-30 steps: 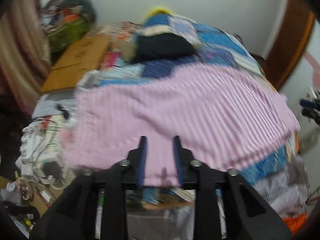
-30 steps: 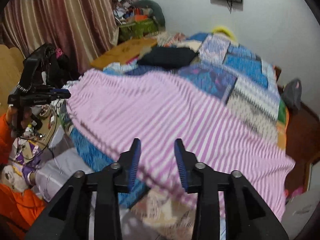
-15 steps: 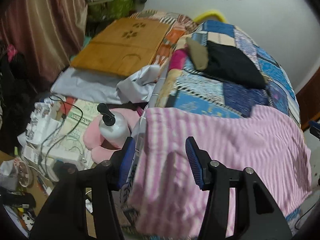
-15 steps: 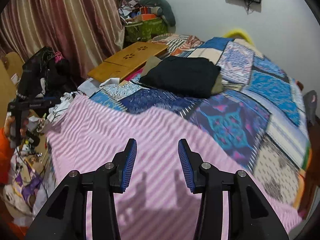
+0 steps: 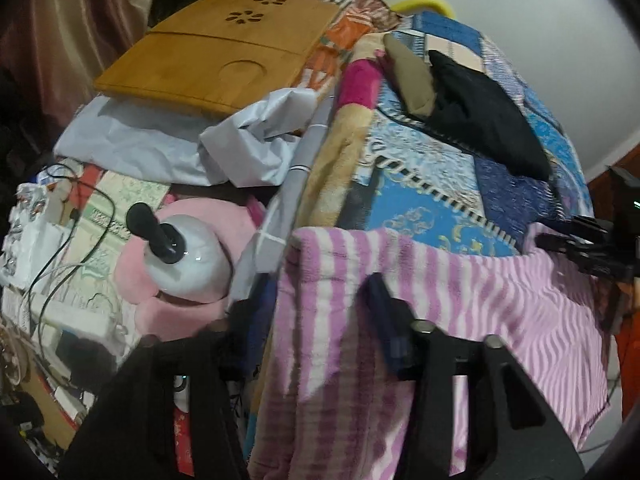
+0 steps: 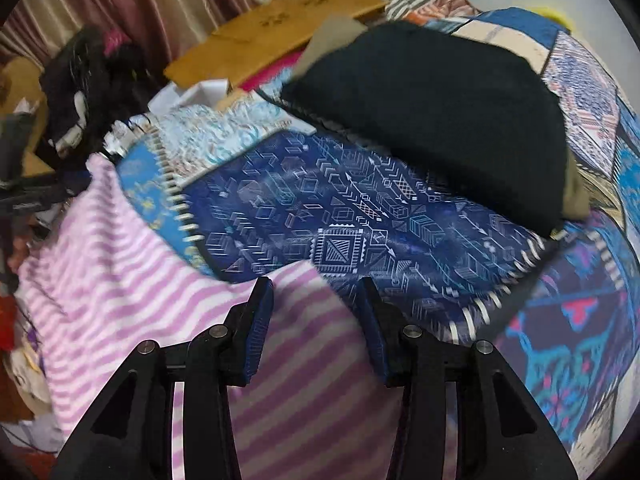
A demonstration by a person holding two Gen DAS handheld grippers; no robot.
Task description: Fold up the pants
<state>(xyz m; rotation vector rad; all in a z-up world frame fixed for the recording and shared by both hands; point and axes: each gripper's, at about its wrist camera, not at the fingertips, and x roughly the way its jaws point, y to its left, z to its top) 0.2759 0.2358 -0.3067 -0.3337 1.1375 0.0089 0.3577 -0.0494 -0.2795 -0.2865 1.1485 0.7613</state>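
Lying across the near edge of the quilt (image 6: 340, 216), the pants (image 5: 460, 292) look soft, light and fleecy, likely to sag and bunch unless held at a corner or hem. The left gripper (image 5: 316, 304) has just been closing, jaws partly apart around a corner fold; whether they pinch it is unclear. The right gripper (image 6: 318, 312) stands partly open over the other corner, gripping nothing.
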